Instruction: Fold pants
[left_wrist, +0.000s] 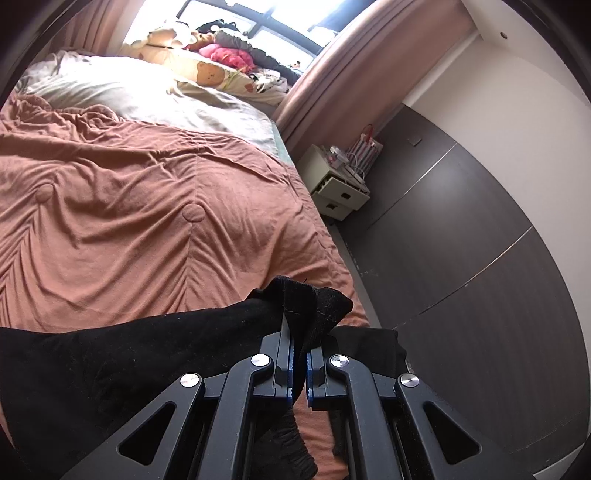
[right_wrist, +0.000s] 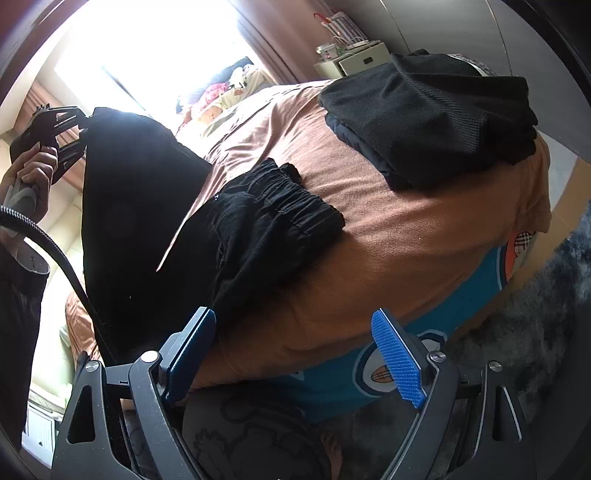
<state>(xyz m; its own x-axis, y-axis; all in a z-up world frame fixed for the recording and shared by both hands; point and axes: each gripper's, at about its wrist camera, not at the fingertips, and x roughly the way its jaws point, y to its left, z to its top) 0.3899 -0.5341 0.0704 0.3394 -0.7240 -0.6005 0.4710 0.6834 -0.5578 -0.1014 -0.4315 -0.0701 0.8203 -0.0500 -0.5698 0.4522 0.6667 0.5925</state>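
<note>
- Left hand-held gripper (left_wrist: 300, 354) is clenched on the black pants' (left_wrist: 306, 310) hem.
- Right hand-held gripper (right_wrist: 295, 354) is released, empty.
- Folded clothes (right_wrist: 432, 118) lie on the bed (right_wrist: 388, 236).

The rust-brown quilted bedspread (left_wrist: 147, 206) (right_wrist: 406, 240) is viewed downward at close range from behind both tongs; the 2 views share it.

Sunlit window (left_wrist: 221, 22), dark wardrobe (left_wrist: 461, 221)

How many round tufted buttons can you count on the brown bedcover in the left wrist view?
2: one button near the left edge, another button mid-cover. The black pants may hide more.
</note>
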